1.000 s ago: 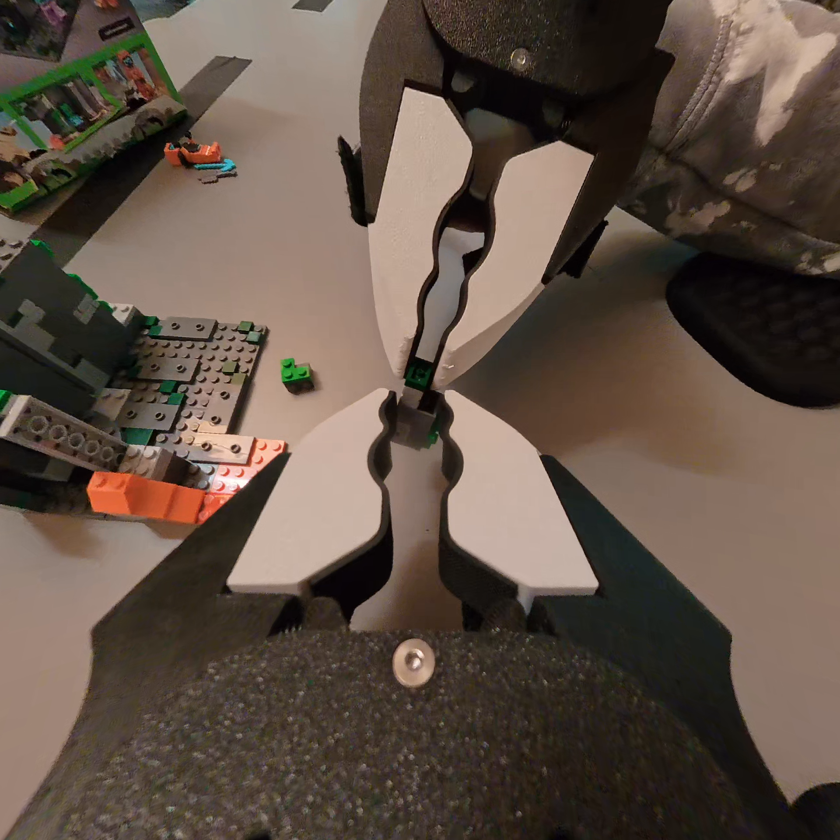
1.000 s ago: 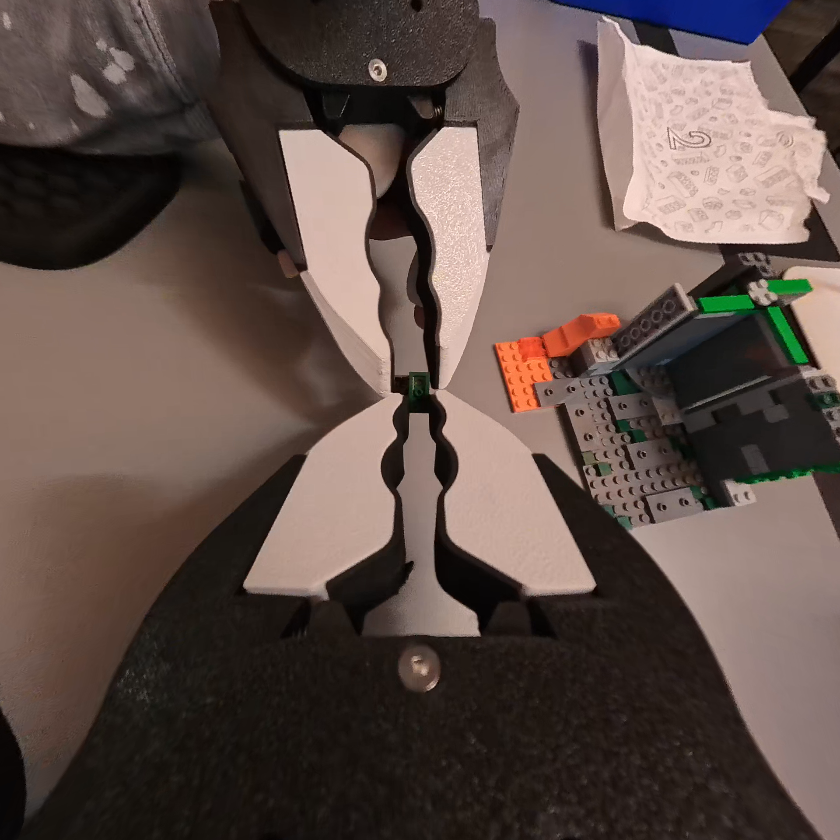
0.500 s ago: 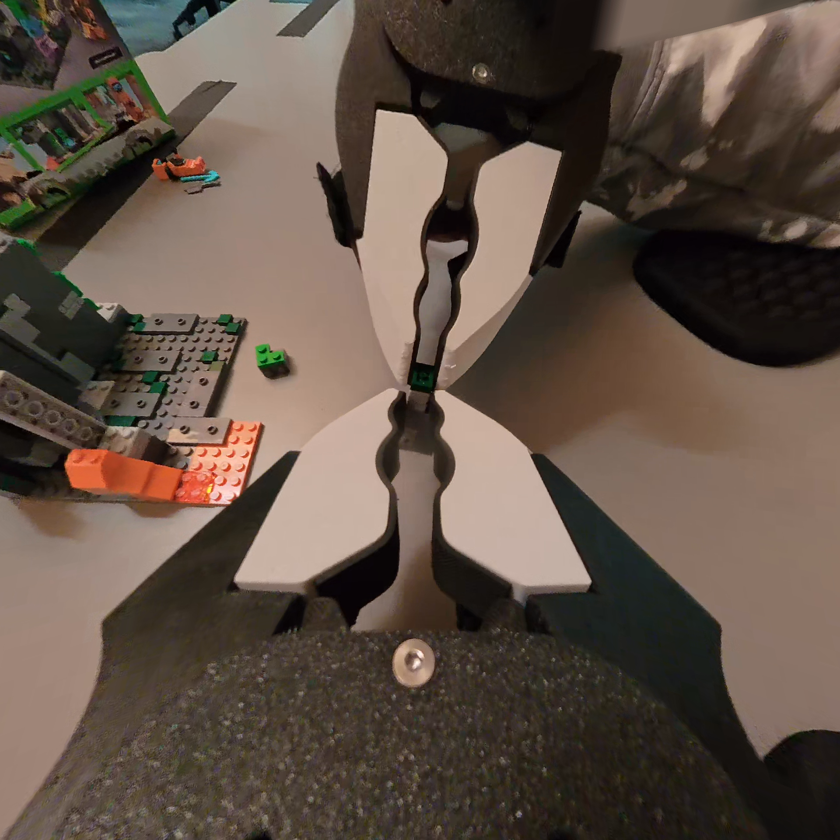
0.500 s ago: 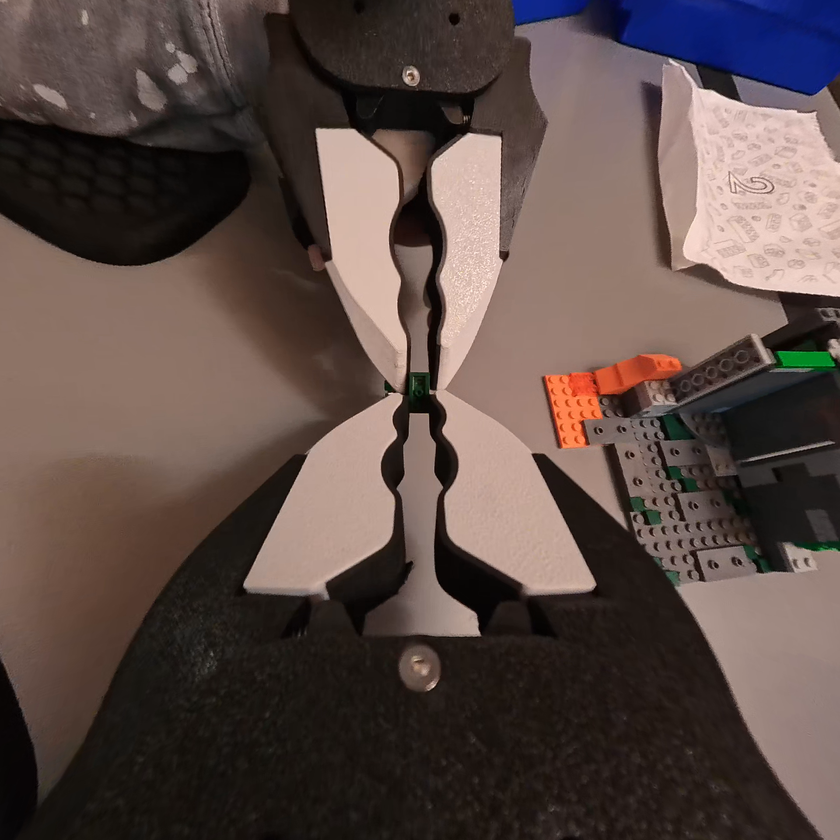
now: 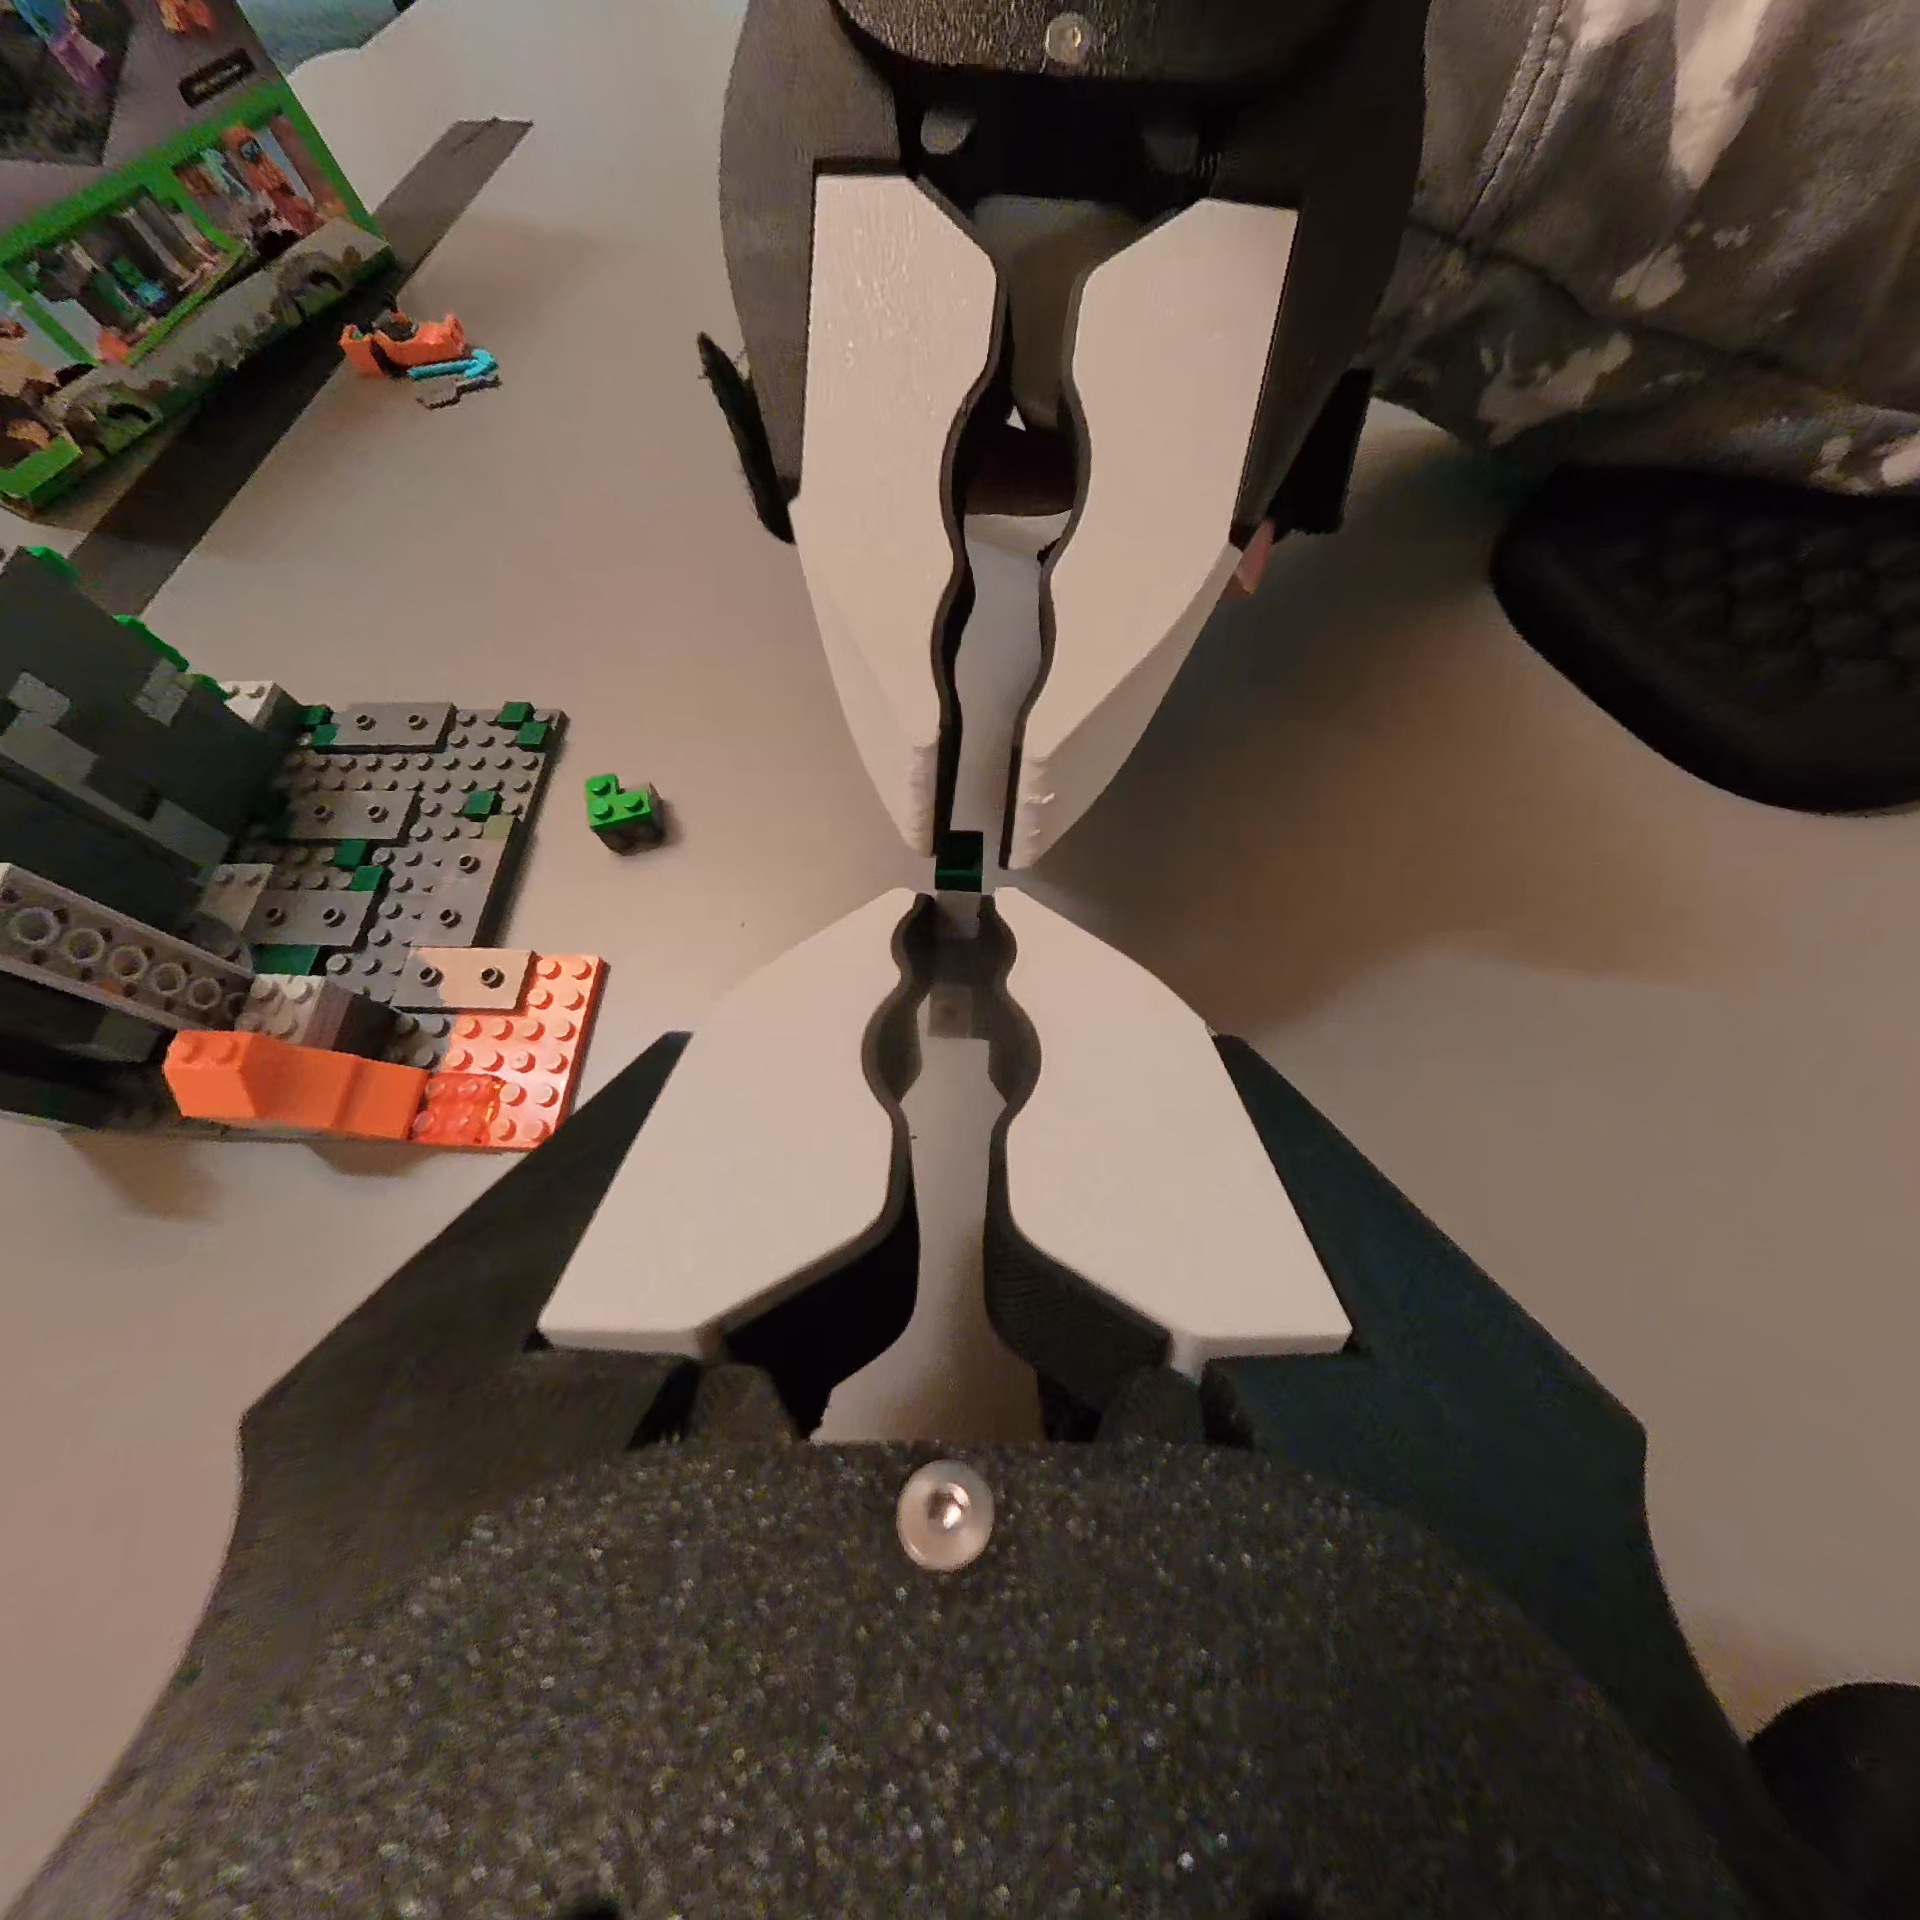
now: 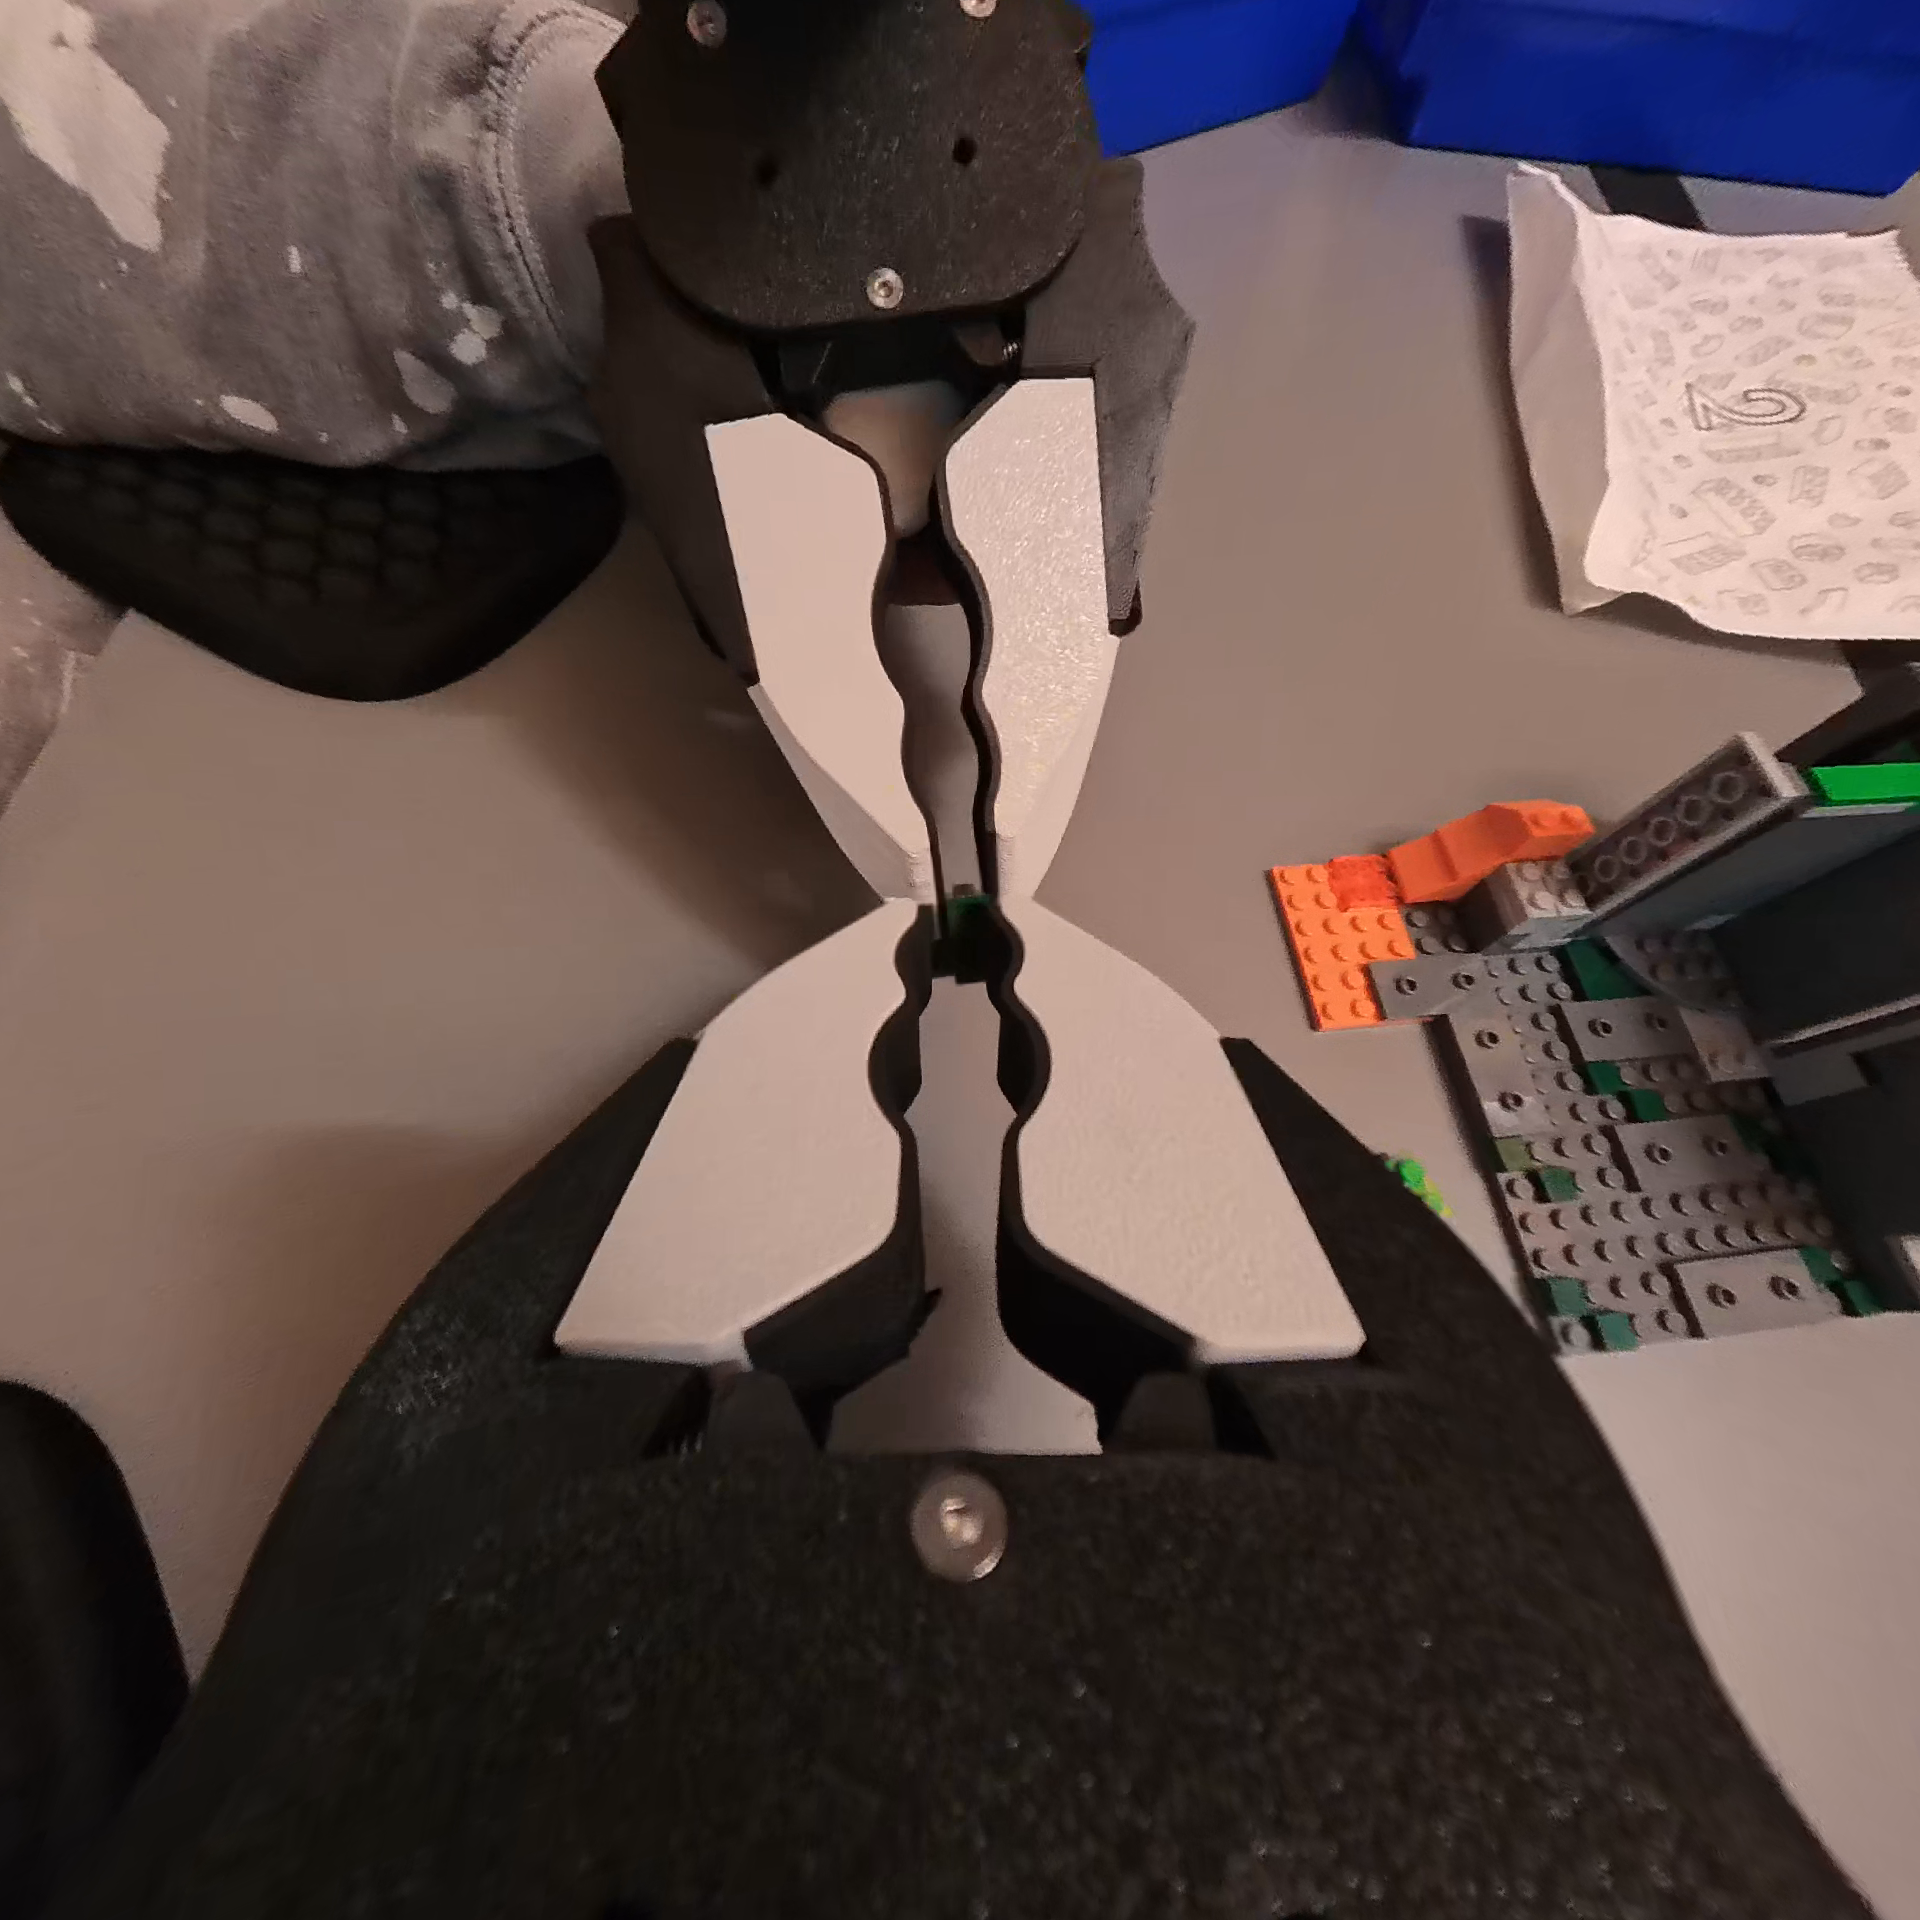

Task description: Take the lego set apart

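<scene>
My left gripper and my right gripper meet tip to tip above the grey table. The left is shut on a small grey lego piece. The right, which comes down from the top of the left wrist view, is shut on a small dark green piece. The two pieces touch end to end. The lego set, grey plates with green bits, an orange corner and a dark wall, lies to one side.
A loose green brick lies by the set. The set's box and small orange and teal pieces are far left. A paper bag and blue bin are far right. A black pad and a person's sleeve are close. My two grippers' fingertips are within a few centimetres of each other.
Both grippers stay shut and tip to tip. The right gripper has swung from tilted to straight in line with the left. Less of the grey piece shows between the left fingertips.
</scene>
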Demonstrator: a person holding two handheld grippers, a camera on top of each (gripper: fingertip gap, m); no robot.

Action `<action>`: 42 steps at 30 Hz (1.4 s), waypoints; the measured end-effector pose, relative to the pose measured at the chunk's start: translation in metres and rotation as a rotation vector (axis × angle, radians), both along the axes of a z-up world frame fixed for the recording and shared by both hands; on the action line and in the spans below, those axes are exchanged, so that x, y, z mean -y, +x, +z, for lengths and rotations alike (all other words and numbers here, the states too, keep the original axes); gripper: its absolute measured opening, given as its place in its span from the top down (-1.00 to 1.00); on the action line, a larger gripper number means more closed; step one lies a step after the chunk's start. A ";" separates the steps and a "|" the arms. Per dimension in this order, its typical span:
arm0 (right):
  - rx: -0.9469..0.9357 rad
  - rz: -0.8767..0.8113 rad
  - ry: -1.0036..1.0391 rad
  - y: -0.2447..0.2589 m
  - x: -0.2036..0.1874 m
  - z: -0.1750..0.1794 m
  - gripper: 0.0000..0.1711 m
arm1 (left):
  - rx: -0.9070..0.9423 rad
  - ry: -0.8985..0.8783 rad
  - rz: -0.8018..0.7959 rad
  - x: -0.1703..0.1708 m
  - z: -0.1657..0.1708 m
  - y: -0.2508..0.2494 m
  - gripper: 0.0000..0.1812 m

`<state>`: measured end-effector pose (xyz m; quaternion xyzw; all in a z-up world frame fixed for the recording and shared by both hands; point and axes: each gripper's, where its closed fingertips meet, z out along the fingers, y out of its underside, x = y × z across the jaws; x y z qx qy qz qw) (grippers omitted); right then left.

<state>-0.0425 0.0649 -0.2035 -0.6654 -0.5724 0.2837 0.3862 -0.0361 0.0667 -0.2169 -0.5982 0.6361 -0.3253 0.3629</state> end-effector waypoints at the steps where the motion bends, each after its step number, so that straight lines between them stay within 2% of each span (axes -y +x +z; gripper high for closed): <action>1: 0.006 0.000 0.000 0.000 0.000 -0.001 0.89 | 0.002 -0.004 -0.004 0.001 0.000 -0.001 0.91; 12: 0.036 0.005 -0.031 -0.001 0.001 -0.010 0.90 | -0.007 -0.005 -0.023 0.003 0.000 -0.003 0.91; 15: 0.024 0.012 -0.053 -0.002 0.003 -0.008 0.85 | -0.023 -0.006 -0.022 0.002 -0.004 -0.004 0.91; 28: 0.054 -0.005 -0.046 -0.001 0.001 -0.010 0.91 | -0.012 -0.050 -0.020 0.002 -0.004 -0.003 0.91; 31: 0.070 -0.035 -0.005 -0.001 -0.006 -0.009 0.91 | -0.016 -0.085 0.023 -0.004 -0.003 -0.004 0.91; 38: 0.139 -0.137 0.139 0.000 -0.026 -0.008 0.92 | 0.013 -0.324 0.189 -0.023 -0.002 -0.004 0.90; 40: 0.146 -0.152 0.163 0.002 -0.028 -0.006 0.92 | -0.021 -0.316 0.269 -0.035 -0.010 -0.008 0.91; 42: 0.160 -0.166 0.180 0.003 -0.029 -0.002 0.91 | 0.004 -0.344 0.254 -0.036 -0.009 -0.011 0.91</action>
